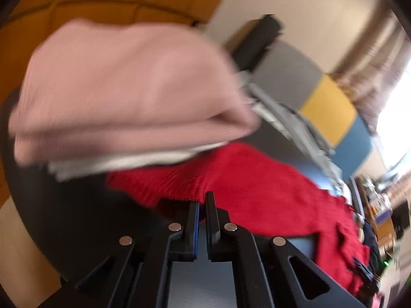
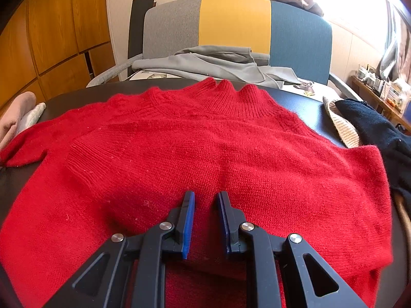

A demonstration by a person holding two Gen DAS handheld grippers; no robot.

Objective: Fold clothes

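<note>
Dark tabletop (image 2: 295, 97), frame centre: red knitted sweater (image 2: 205, 148) spread flat, unfolded. Left hand-held gripper (image 1: 203, 220) closed, empty. Right hand-held gripper (image 2: 205, 220) slightly parted, over hem; grip unclear. Next: grasp hem, fold.

Daylight blew out at three o'clock; left wrist view motion-blurred, right sharp; fisheye bent and darkened edges.

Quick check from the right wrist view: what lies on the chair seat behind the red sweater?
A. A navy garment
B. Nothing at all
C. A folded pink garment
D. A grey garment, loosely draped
D: a grey garment lies rumpled across the seat of the grey, yellow and blue chair, just beyond the collar of the red sweater.
</note>
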